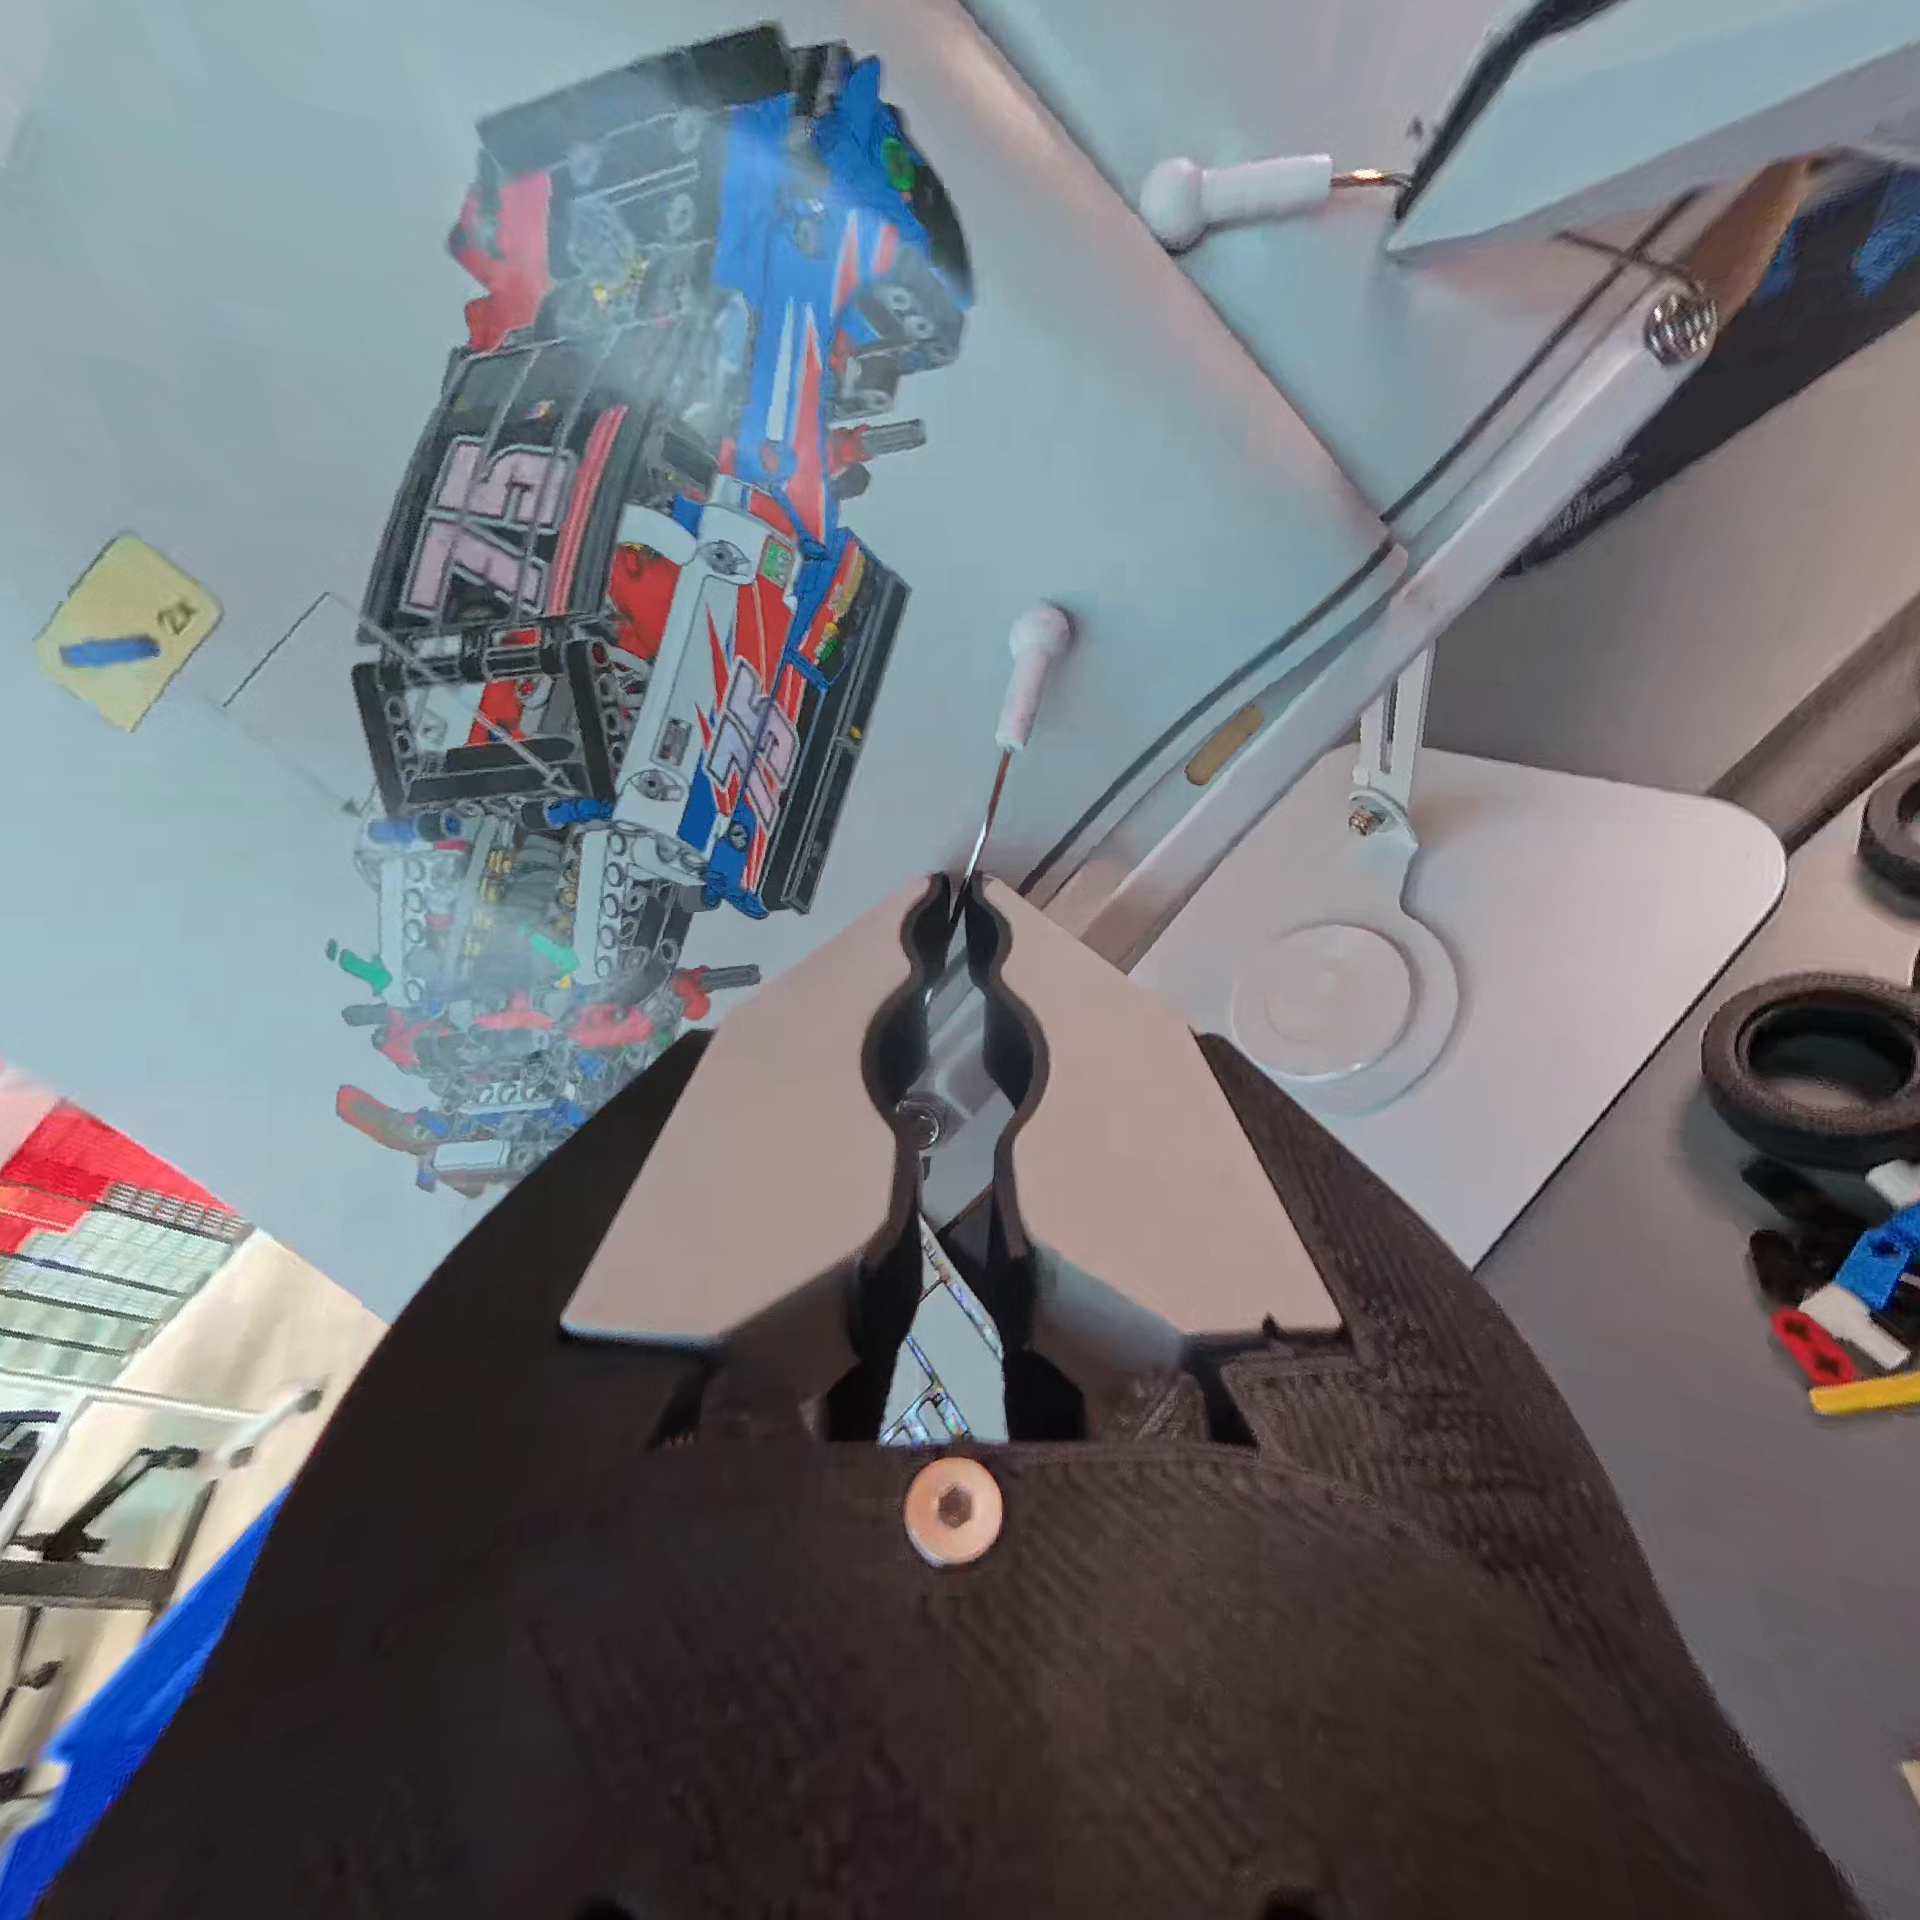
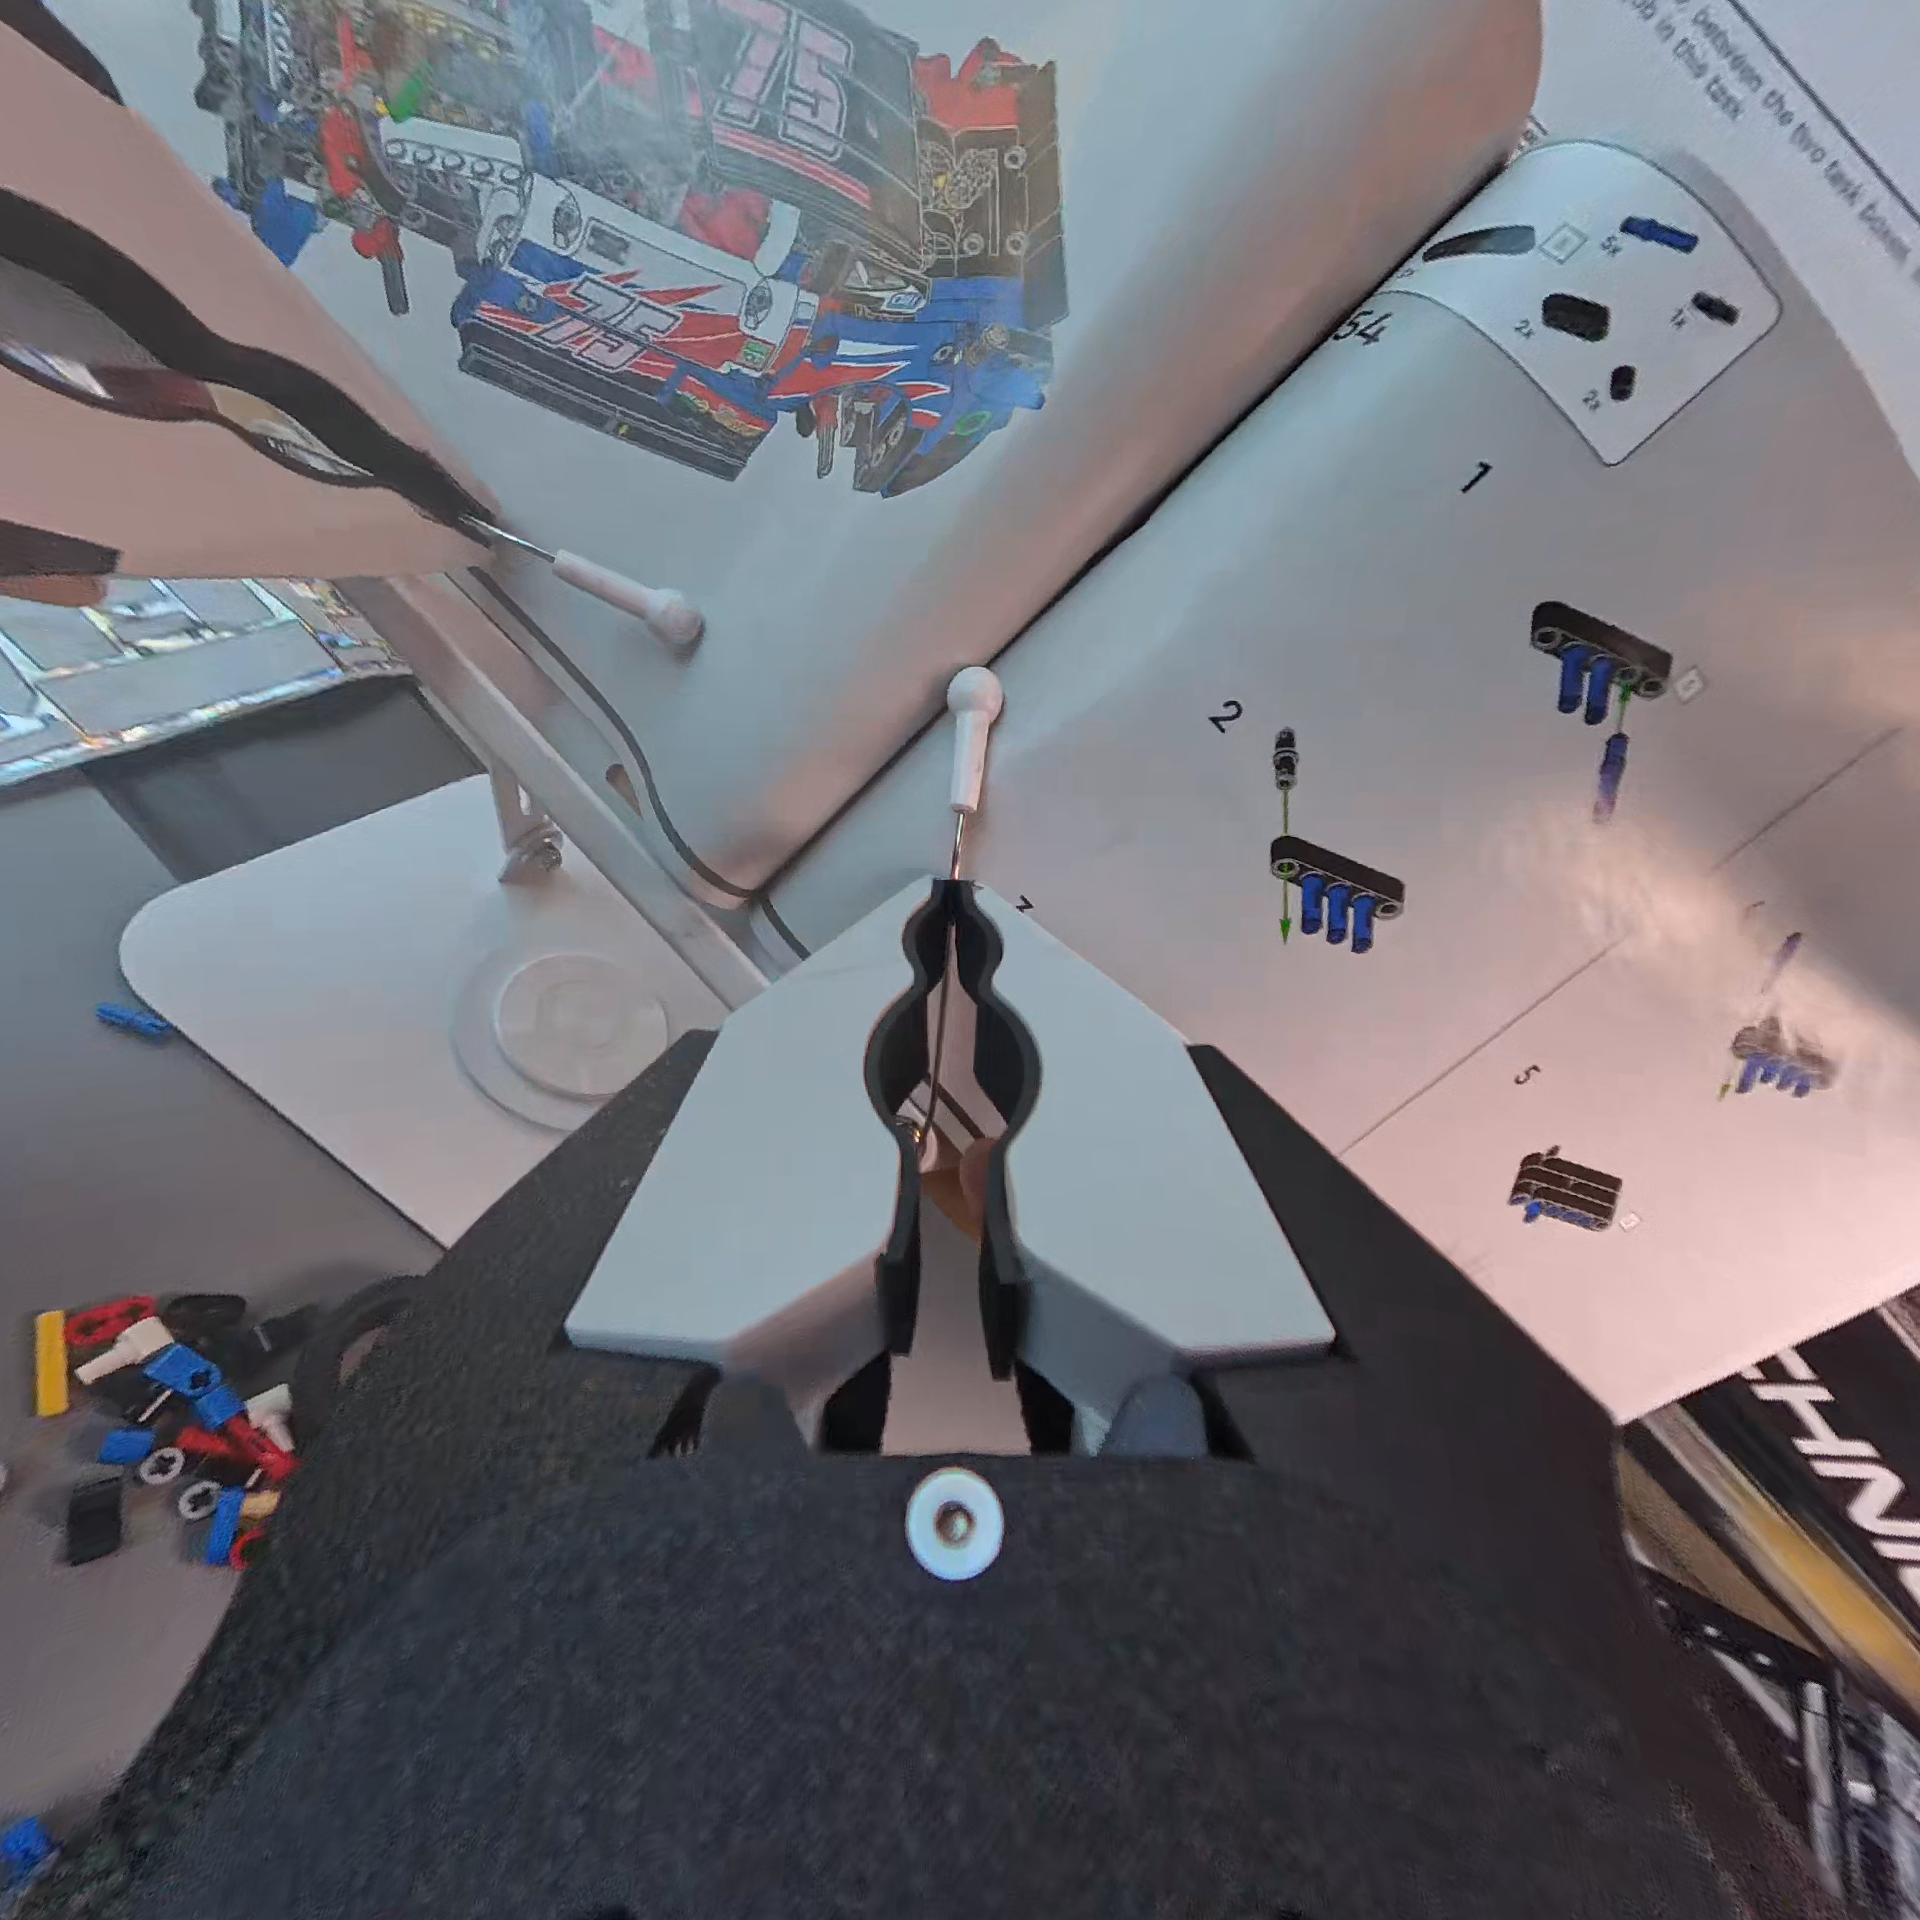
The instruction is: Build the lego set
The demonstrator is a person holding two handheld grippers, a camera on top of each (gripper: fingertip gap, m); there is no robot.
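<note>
The open instruction booklet (image 1: 208, 312) leans on a white book stand (image 1: 1558, 883). My left gripper (image 1: 961, 894) is shut on the thin wire of a white-tipped page-holder arm (image 1: 1029, 665) that presses on the left page. My right gripper (image 2: 951, 894) is shut on the wire of the other white-tipped page-holder arm (image 2: 971, 727), at the fold of the booklet (image 2: 1351, 623). The left gripper (image 2: 457, 509) with its arm (image 2: 623, 603) also shows at the upper left of the right wrist view. Loose lego pieces (image 2: 166, 1423) lie on the grey table.
The stand's flat base (image 2: 312, 987) sits on the table, with a blue pin (image 2: 135, 1020) beside it. Black tyres (image 1: 1818, 1049) and small mixed pieces (image 1: 1860, 1288) lie to the right of the base. The dark set box (image 2: 1818, 1507) is behind the booklet. Across from one pair of fingers to the other is roughly 12 cm. The blue pin (image 2: 135, 1020) lies some 20 cm from my left tips, 25 cm from my right tips.
</note>
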